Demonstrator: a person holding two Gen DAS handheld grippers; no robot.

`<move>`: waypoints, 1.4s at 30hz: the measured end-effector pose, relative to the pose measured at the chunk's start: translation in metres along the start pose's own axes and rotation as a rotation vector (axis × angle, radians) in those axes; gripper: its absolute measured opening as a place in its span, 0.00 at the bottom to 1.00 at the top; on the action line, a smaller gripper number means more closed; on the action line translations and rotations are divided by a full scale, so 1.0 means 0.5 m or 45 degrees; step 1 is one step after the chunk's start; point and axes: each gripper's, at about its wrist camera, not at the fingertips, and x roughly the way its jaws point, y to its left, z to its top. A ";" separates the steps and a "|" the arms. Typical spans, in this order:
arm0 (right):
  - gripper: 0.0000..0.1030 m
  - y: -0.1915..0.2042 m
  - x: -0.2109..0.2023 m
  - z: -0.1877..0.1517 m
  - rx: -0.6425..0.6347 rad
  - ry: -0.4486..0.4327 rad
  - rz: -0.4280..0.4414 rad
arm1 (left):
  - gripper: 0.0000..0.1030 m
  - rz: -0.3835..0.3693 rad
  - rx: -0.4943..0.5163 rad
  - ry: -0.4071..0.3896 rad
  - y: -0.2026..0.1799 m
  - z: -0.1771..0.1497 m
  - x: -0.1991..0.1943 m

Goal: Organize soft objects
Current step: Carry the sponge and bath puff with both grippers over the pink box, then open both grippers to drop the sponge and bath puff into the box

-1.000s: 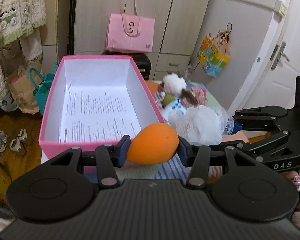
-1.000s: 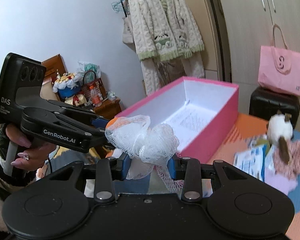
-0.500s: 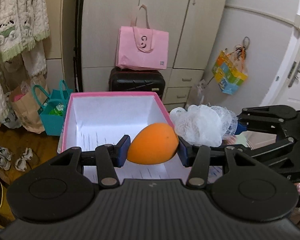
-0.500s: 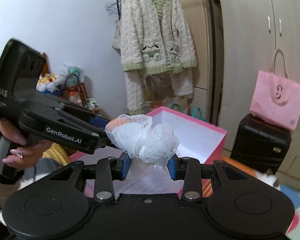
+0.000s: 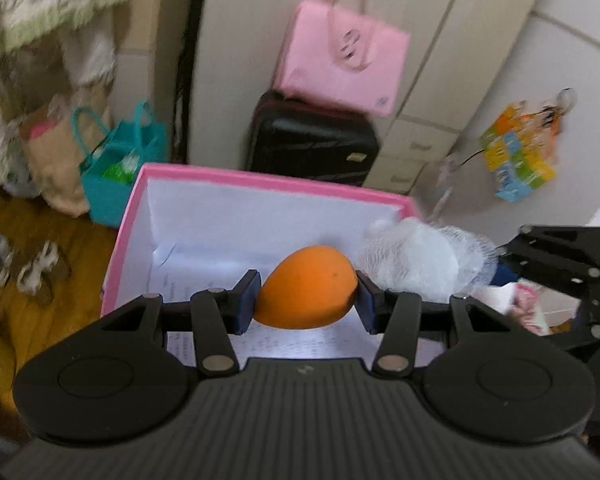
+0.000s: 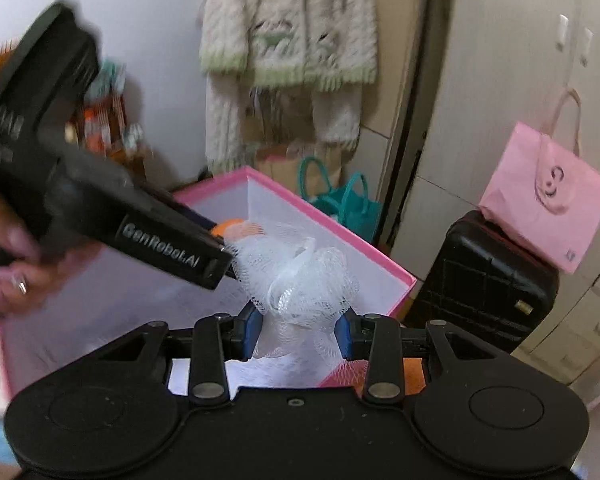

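Observation:
My left gripper (image 5: 307, 301) is shut on an orange egg-shaped sponge (image 5: 307, 298) and holds it above the open pink box (image 5: 260, 184), which has white walls and printed paper on its floor. My right gripper (image 6: 298, 328) is shut on a white mesh bath puff (image 6: 300, 280) and holds it over the same pink box (image 6: 340, 232), near its right wall. The puff also shows in the left wrist view (image 5: 424, 258), just right of the sponge. The left gripper's body (image 6: 100, 216) crosses the right wrist view, its tip touching the puff.
A black suitcase (image 5: 312, 140) with a pink bag (image 5: 340, 60) on it stands behind the box by the wardrobe. Teal bags (image 5: 116, 160) and shoes (image 5: 32, 268) lie on the wooden floor at left. A knitted cardigan (image 6: 288, 40) hangs above.
Both grippers have moved forward and up over the pink box, still holding the sponge and the puff. The soft toys on the table have dropped out of view.

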 end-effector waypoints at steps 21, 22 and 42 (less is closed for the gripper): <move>0.45 0.010 0.135 0.025 -0.237 0.196 -0.041 | 0.47 0.145 -0.123 0.176 0.043 -0.012 0.127; 0.45 0.010 0.142 0.026 -0.245 0.202 -0.044 | 0.47 0.151 -0.111 0.179 0.041 -0.012 0.128; 0.63 0.051 0.000 0.021 -0.095 0.022 -0.140 | 0.62 0.077 0.006 -0.010 0.001 -0.028 -0.046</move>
